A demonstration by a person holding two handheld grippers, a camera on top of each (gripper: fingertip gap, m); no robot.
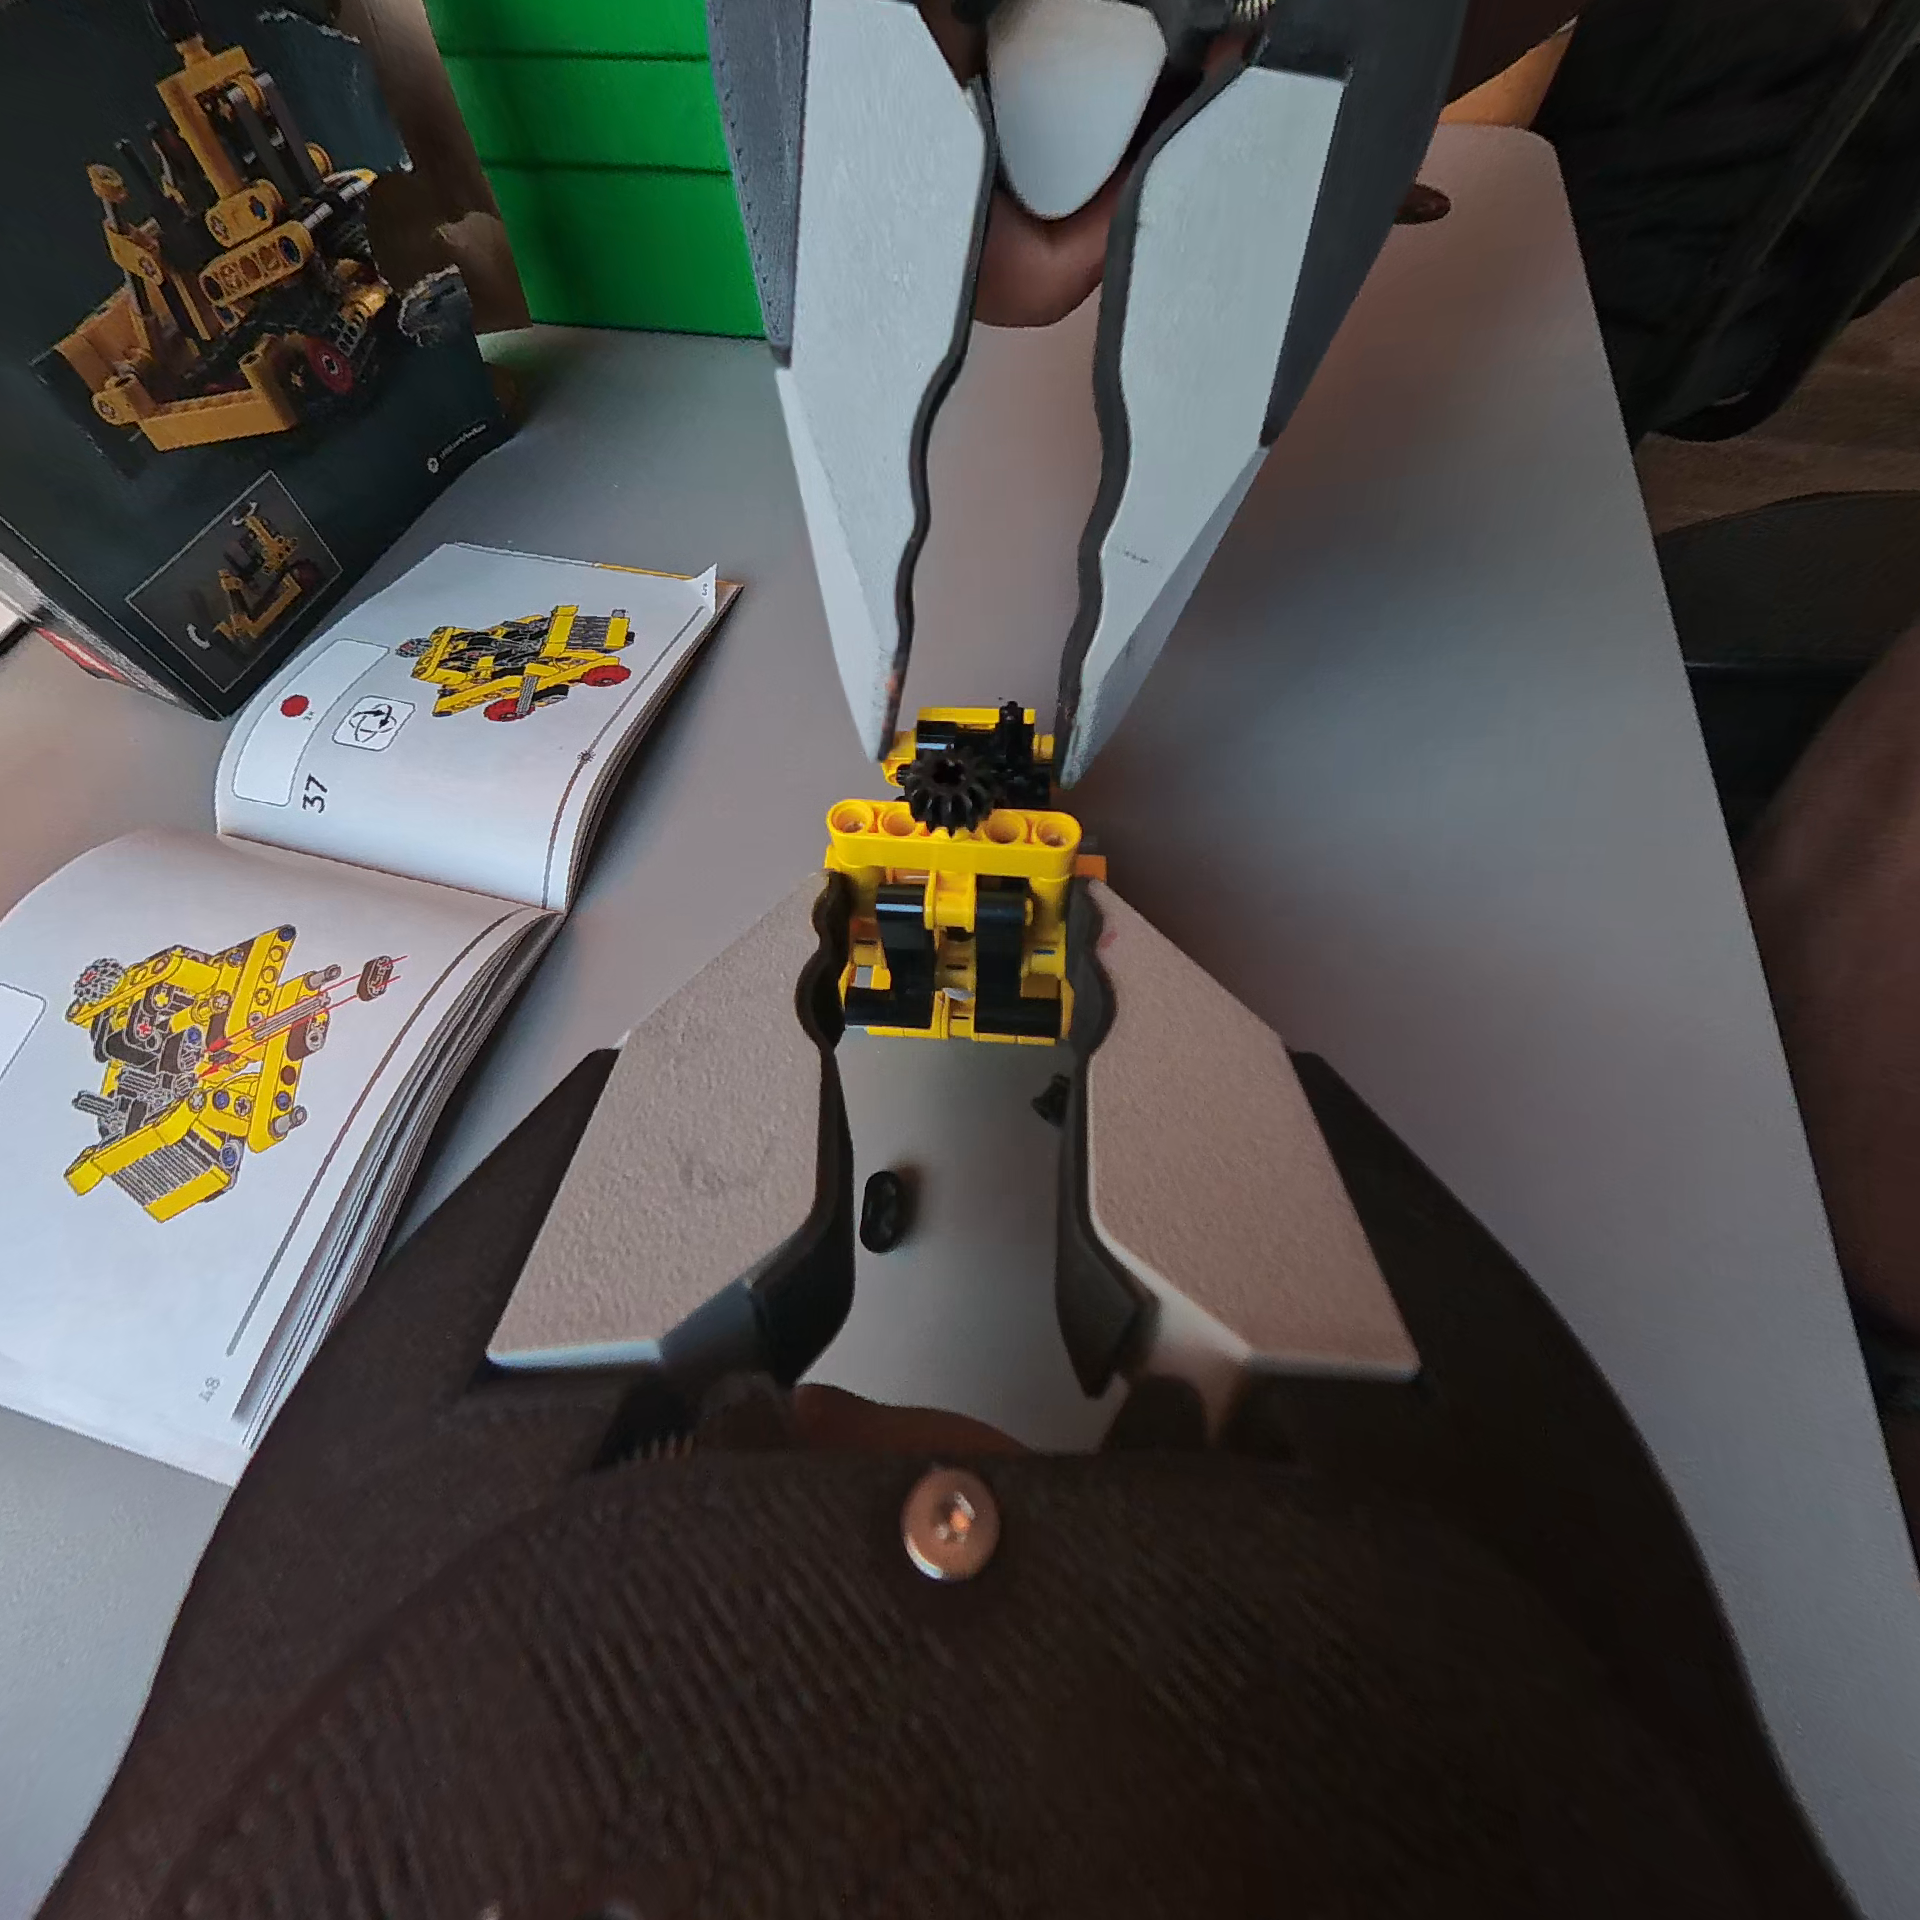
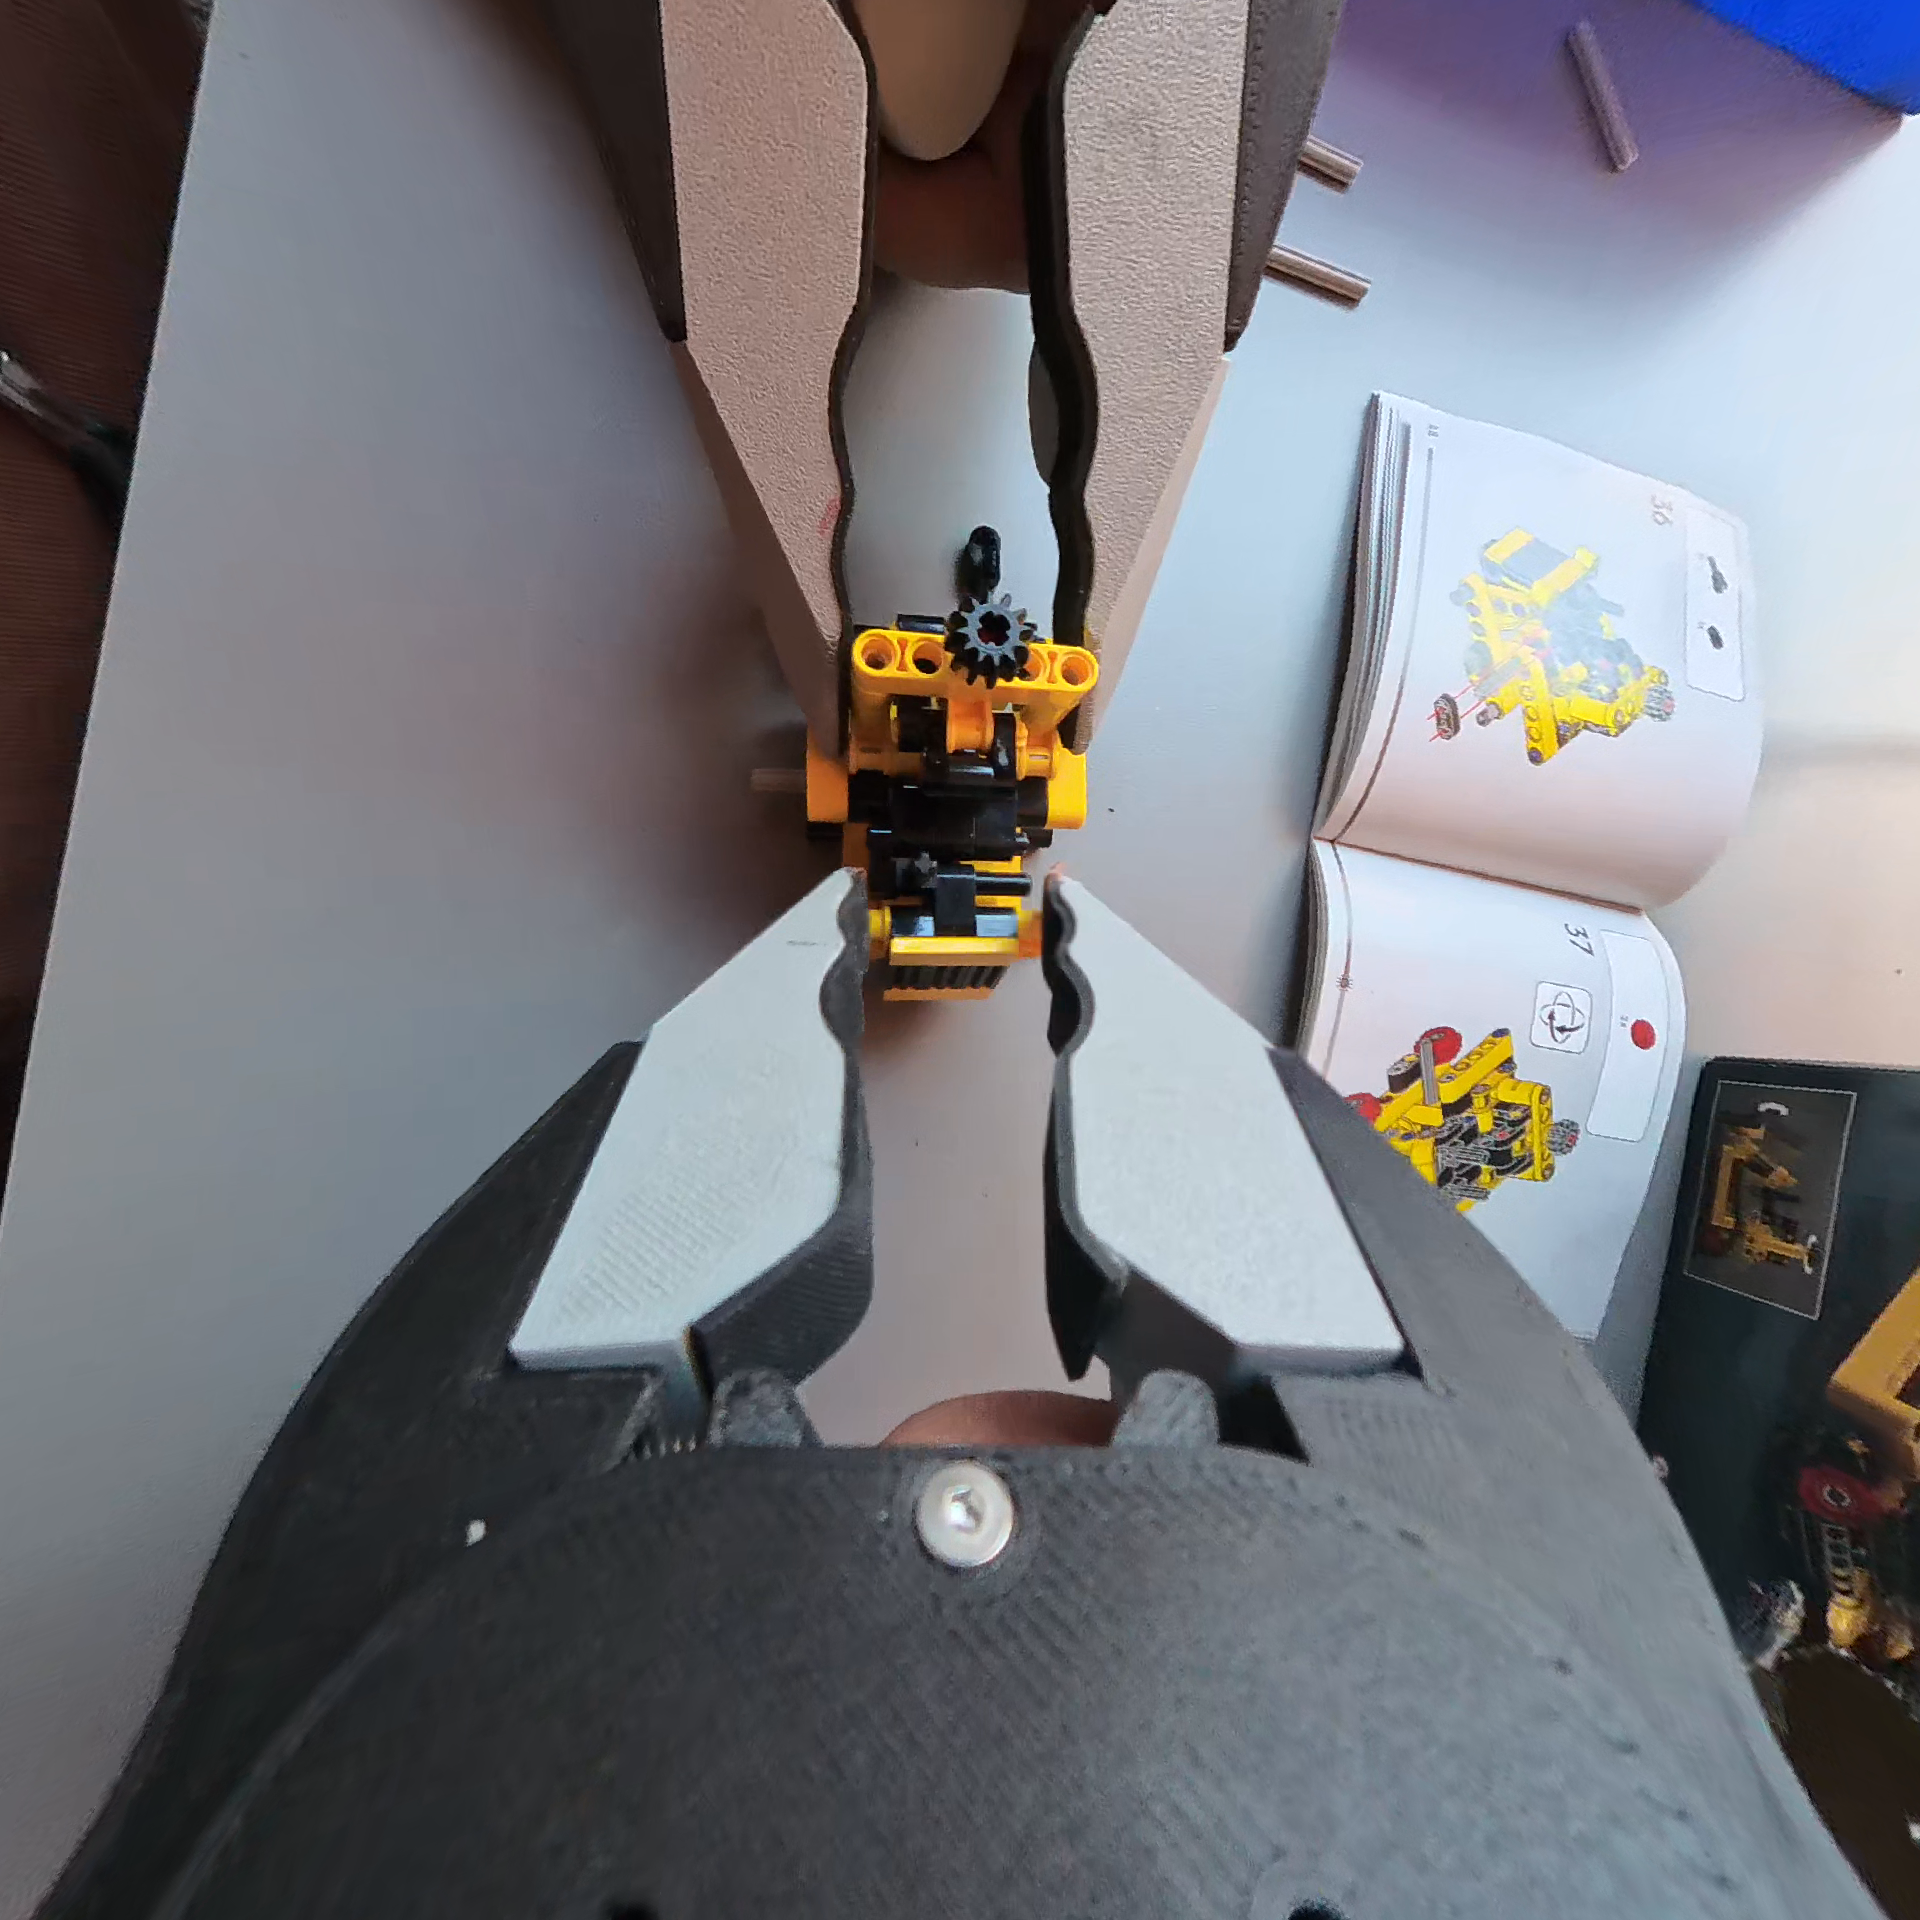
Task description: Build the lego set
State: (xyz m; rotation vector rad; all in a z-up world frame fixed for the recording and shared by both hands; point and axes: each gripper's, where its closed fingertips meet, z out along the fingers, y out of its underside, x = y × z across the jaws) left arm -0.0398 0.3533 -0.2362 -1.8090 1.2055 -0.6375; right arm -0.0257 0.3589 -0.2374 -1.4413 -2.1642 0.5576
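Lego model (image 1: 956,883), yellow and black with a black gear (image 1: 948,792) on top, sits between two grippers that face each other tip to tip above the grey counter (image 1: 1403,727). Left gripper (image 1: 951,935) has its fingers clamped on one end of the model. Right gripper (image 2: 951,914) reaches in level from the opposite side, fingers flanking the other end; whether they touch it I cannot tell. An open booklet (image 1: 312,935) and box (image 1: 208,312) lie beside them.

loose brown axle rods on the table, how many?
3 clear in the right wrist view: one far corner, two beside the left hand-held gripper. Others may be hidden.
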